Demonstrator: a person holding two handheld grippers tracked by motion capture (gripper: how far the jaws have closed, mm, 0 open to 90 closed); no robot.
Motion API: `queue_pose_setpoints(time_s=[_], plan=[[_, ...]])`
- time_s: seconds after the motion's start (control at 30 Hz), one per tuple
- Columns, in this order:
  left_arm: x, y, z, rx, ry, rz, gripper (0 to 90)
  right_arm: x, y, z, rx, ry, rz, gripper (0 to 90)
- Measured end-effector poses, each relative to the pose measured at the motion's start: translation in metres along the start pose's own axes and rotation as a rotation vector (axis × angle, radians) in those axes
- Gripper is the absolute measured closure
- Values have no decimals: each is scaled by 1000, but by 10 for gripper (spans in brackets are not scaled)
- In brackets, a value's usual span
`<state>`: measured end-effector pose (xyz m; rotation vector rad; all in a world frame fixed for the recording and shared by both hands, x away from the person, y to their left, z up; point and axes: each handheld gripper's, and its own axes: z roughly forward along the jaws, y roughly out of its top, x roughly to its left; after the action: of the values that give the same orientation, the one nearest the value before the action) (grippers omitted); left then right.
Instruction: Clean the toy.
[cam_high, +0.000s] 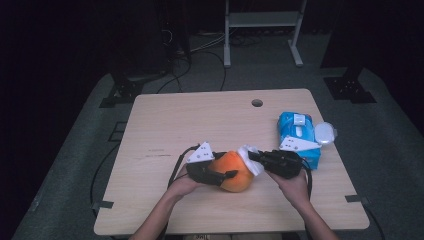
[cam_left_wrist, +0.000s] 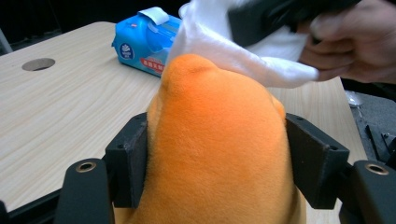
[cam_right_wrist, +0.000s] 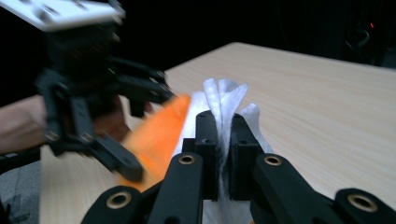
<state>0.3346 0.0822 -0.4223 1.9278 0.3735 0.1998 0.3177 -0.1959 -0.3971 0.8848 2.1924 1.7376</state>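
While the left tongs (cam_high: 220, 175) clamp an orange plush toy (cam_high: 234, 171) from both sides, their black pads press into its fuzzy flanks in the left gripper view. The right tongs (cam_high: 256, 157) are pinched shut on a white tissue (cam_high: 250, 156), its folds standing up between the two pads in the right gripper view. That tissue lies against the top of the toy, at about 1 o'clock from it in the high view. The toy sits near the front middle of the tabletop (cam_high: 200, 120), between the two hands. At 2 o'clock from the toy, well apart, a blue tissue pack (cam_high: 296, 131) rests near the right edge. A round hole (cam_high: 257, 103) shows in the tabletop at 12 o'clock.
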Motion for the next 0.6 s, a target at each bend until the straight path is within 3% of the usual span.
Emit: queue_pose_setpoints(time_s=[0.33, 0.5, 0.57, 0.6], plan=[[-14, 3, 14, -4, 7, 46, 283, 32, 16, 2, -41, 48, -106, 840], [-15, 5, 16, 14, 7, 63, 238, 24, 4, 15, 51, -7, -139, 840], [-13, 6, 15, 15, -2, 58, 198, 17, -2, 17, 52, 12, -92, 840], [-12, 7, 13, 9, -6, 49, 186, 17, -2, 17, 55, 9, -94, 840]])
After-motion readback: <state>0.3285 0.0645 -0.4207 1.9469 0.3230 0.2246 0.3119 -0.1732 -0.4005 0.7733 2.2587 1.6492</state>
